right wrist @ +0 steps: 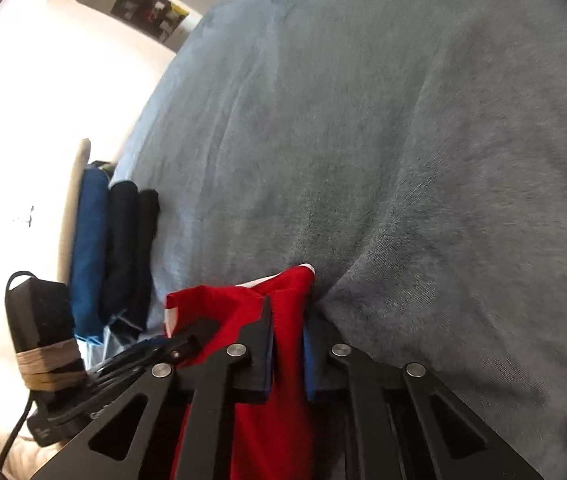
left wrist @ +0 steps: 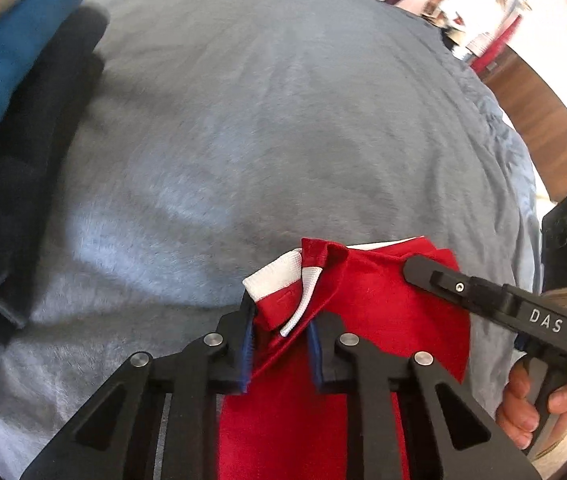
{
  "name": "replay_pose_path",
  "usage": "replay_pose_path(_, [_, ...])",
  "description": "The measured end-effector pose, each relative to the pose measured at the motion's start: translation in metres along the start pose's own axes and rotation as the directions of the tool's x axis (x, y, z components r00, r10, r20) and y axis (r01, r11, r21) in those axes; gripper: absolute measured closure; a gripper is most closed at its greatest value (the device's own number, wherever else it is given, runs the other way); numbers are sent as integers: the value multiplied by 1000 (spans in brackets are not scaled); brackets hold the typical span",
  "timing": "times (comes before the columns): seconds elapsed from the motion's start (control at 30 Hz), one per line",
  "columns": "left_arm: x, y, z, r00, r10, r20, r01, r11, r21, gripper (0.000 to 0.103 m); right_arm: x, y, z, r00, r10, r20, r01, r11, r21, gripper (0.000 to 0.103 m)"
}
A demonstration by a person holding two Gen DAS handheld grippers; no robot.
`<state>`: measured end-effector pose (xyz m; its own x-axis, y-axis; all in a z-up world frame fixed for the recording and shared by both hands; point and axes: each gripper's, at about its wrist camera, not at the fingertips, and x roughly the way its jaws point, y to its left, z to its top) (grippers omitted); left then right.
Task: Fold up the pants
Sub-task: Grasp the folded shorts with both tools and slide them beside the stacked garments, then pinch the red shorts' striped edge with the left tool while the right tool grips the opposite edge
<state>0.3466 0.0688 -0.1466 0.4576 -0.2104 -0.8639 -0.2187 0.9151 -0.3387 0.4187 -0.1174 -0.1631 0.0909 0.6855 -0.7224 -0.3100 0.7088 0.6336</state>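
Red pants (left wrist: 383,312) with a white band (left wrist: 279,276) at one corner lie bunched on the grey blanket (left wrist: 263,120). My left gripper (left wrist: 281,338) is shut on the pants at that white-banded corner, cloth pinched between its blue pads. In the right wrist view, my right gripper (right wrist: 288,348) is shut on another red edge of the pants (right wrist: 287,296), which hang down between its fingers. The right gripper (left wrist: 415,268) also shows in the left wrist view, resting on the red cloth and held by a person's hand (left wrist: 523,412). The left gripper (right wrist: 187,340) appears at lower left in the right wrist view.
A stack of folded clothes, blue (right wrist: 91,240) and dark (right wrist: 127,248), lies along the blanket's left side; it shows too as blue (left wrist: 3,80) and dark (left wrist: 39,152). Wooden floor (left wrist: 543,120) and cluttered shelves (left wrist: 475,8) lie beyond the right edge. Grey blanket (right wrist: 403,140) stretches ahead.
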Motion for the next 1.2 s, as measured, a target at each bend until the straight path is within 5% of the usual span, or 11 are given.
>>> replay_pose_path(0.23, [-39,-30,-3,996,-30,85,18,990,136,84,-43,24,-9,992,-78,97,83,995,-49,92])
replay_pose_path(0.57, [-107,-22,-9,981,-153,118,142,985,98,85,-103,77,-32,963,-172,206,199,973,-120,92])
replay_pose_path(0.8, [-160,-22,-29,969,-173,176,144,976,164,85,-134,132,-60,942,-186,280,245,951,-190,92])
replay_pose_path(1.2, [-160,-39,-53,964,-229,136,187,945,268,84,-162,146,-92,915,-234,330,317,921,-228,92])
